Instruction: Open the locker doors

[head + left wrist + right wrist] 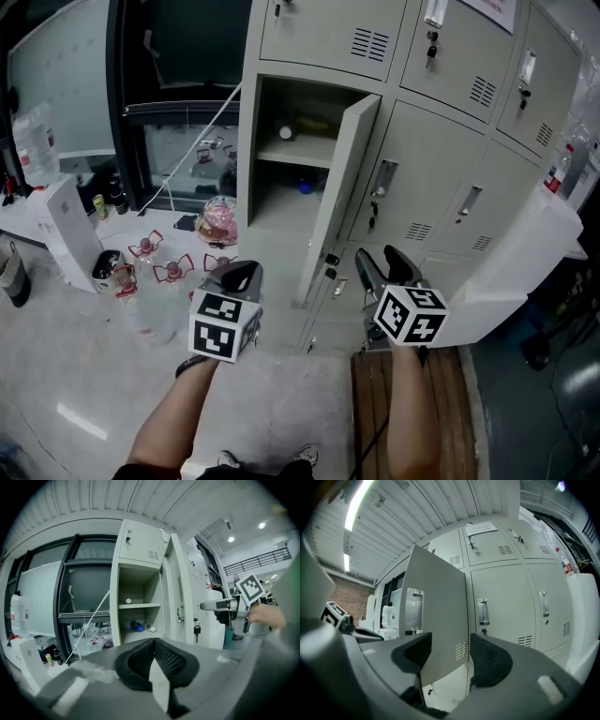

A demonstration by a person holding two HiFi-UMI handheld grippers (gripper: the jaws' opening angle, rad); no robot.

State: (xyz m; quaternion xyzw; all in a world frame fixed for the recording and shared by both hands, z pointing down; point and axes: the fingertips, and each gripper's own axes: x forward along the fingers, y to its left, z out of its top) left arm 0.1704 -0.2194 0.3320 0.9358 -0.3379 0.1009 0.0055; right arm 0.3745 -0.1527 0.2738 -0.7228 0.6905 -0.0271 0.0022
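With the right gripper (pixel 379 266) gaping empty and the left gripper (pixel 239 275) shut empty, any further pull on the half-open pale grey metal locker door (pixel 342 187) wanted a square, level bite.

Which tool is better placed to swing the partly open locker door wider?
Right. The right tool has jaws apart astride the free edge of the locker door. The left tool, jaws together, faces the open compartment, off the door.
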